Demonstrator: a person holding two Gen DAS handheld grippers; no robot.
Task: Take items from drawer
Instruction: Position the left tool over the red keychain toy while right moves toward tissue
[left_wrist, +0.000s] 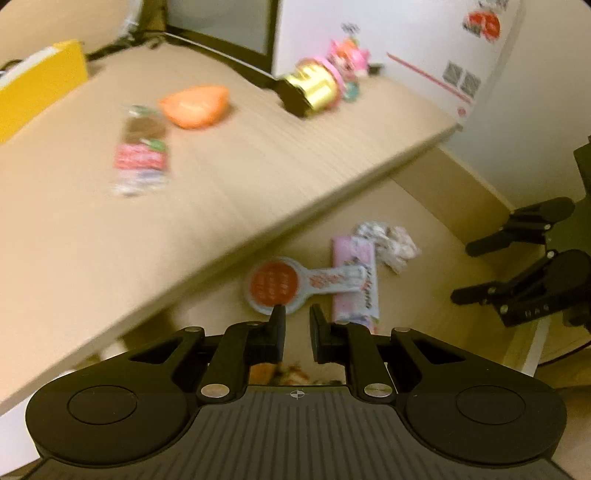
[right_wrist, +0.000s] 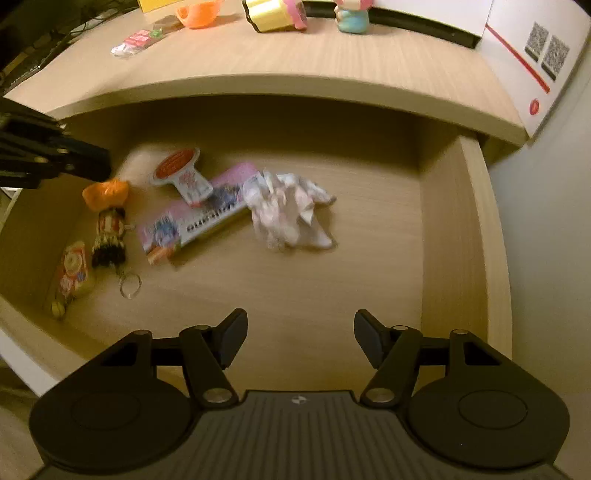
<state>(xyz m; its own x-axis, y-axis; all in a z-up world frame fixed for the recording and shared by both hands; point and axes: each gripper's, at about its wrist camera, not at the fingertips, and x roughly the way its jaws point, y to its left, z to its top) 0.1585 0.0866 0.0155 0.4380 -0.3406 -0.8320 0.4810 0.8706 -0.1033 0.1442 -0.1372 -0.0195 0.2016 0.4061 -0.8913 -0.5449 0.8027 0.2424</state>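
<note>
Wood drawer (right_wrist: 447, 229): standing open beneath the desk top (right_wrist: 332, 62), holding the items.
Pink packet (right_wrist: 195, 218): lying mid-drawer, touching the crumpled white cloth (right_wrist: 291, 210).
Hidden: orange-headed keychain (right_wrist: 109, 221) is showing in the right view only.
Left gripper (left_wrist: 297, 321): hovering narrowly parted, gripping nothing.
Right gripper (right_wrist: 301, 332): gaping wide, empty.

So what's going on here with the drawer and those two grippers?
A person is emptying an open drawer with two handheld grippers. The left gripper has narrow jaws with nothing visibly between them; the right gripper is open and empty above the drawer floor. A pink packet, crumpled wrapper and keychain remain inside; several items already sit on the desk.
</note>
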